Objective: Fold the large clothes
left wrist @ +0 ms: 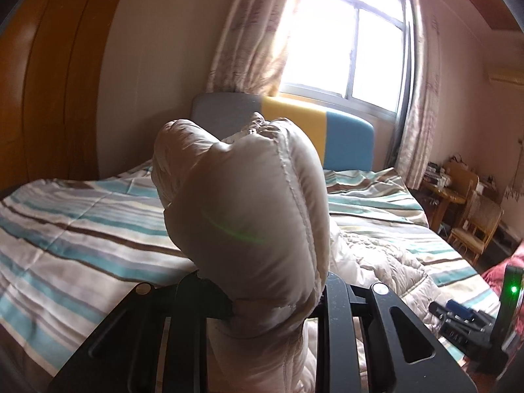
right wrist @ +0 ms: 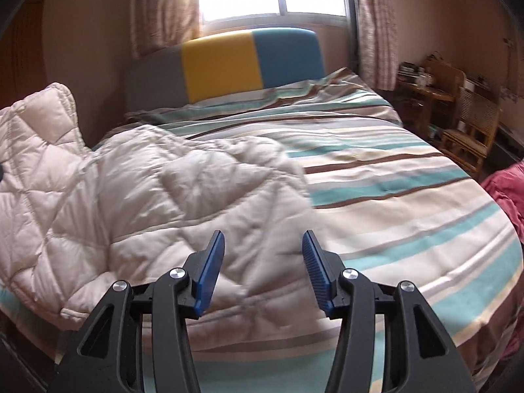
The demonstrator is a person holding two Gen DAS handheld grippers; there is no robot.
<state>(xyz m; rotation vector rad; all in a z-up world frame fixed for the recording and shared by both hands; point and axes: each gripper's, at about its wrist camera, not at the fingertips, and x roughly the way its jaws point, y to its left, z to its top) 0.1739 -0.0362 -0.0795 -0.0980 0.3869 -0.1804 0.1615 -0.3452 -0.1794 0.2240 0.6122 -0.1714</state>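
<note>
A cream quilted padded garment (right wrist: 157, 196) lies spread on the left part of the striped bed (right wrist: 393, 196). My left gripper (left wrist: 262, 301) is shut on a thick puffy fold of this garment (left wrist: 249, 209) and holds it raised above the bed; the fold hides its fingertips. The lifted part shows at the far left of the right wrist view (right wrist: 39, 124). My right gripper (right wrist: 263, 262) is open and empty, with blue pads (right wrist: 209, 271), just above the garment's near right edge. It also shows in the left wrist view (left wrist: 465, 321) at the lower right.
A headboard (right wrist: 249, 62) in grey, yellow and blue stands under a curtained window (left wrist: 344, 32). A wooden wardrobe (left wrist: 49, 82) is at the left. A wooden chair (right wrist: 471, 124) and cluttered table (right wrist: 422, 88) stand at the right. Red fabric (right wrist: 507, 190) lies at the bed's right edge.
</note>
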